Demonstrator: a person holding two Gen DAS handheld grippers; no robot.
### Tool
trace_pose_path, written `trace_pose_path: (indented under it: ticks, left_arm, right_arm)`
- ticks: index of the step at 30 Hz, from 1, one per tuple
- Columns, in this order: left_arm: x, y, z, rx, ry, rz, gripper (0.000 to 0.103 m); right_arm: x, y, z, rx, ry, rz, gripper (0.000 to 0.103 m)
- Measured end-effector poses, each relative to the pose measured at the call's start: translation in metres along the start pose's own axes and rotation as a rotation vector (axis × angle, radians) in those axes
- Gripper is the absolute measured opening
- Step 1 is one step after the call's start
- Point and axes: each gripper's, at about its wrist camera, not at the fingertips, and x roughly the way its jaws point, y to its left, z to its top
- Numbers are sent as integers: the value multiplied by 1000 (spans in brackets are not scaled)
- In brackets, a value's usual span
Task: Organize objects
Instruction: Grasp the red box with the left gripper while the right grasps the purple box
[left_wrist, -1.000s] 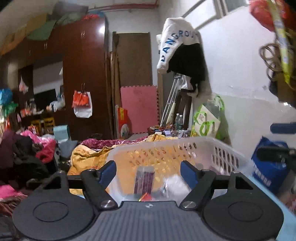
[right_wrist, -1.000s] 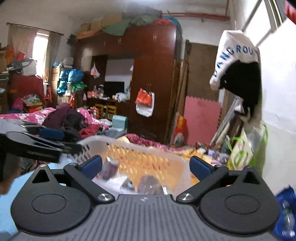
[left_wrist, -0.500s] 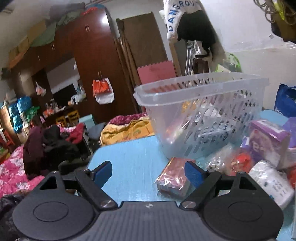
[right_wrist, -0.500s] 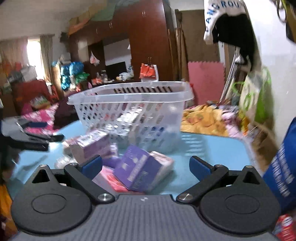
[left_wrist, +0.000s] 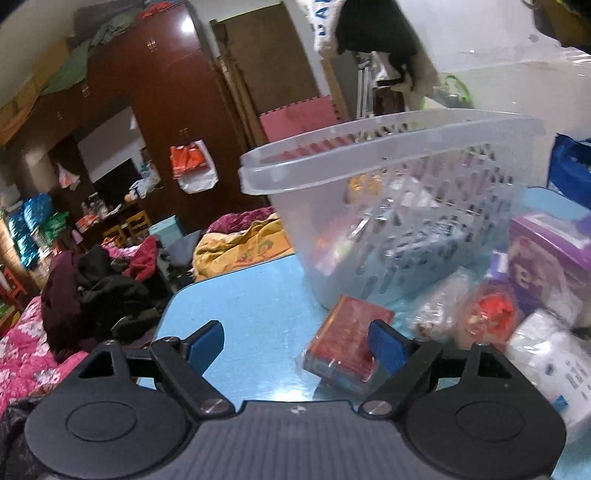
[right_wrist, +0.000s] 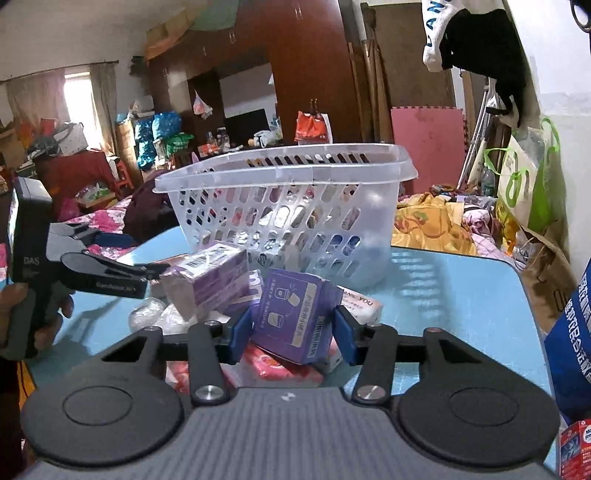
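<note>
Right gripper (right_wrist: 293, 334), wide open a second ago above the basket (right_wrist: 288, 173), now closing around purple box (right_wrist: 295, 317) on table (right_wrist: 461, 295): pickup starting. Left gripper (left_wrist: 295, 345) spread, empty, beside red packet (left_wrist: 345, 339).

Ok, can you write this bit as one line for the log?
right tool: closing, purple box between its jaws | left tool: open, red packet ahead | basket: on blue table

"DAS" on left gripper (right_wrist: 147, 271) body; "THANK YOU" on white pack (right_wrist: 364, 306).
</note>
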Motion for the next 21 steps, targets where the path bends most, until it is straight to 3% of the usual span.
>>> trace_pose_path:
  ticks: [6, 15, 17, 18, 19, 21]
  left_arm:
    - [1, 0, -1, -23, 6, -30, 88]
    - [20, 1, -3, -90, 97, -159, 82]
    - [16, -1, -4, -93, 83, -158, 65]
    - [15, -2, -4, -89, 79, -153, 44]
    - [14, -3, -5, -90, 79, -151, 30]
    - [12, -7, -6, -78, 65, -130, 30]
  right_arm:
    - [-13, 0, 4, 7, -36, 17, 50]
    - [-14, -1, 4, 11, -42, 25, 44]
    - [-13, -1, 4, 12, -44, 26, 44]
    - [-14, -1, 4, 10, -44, 25, 44]
    - [-14, -1, 4, 9, -45, 25, 43]
    - [-14, -1, 3, 7, -45, 25, 43]
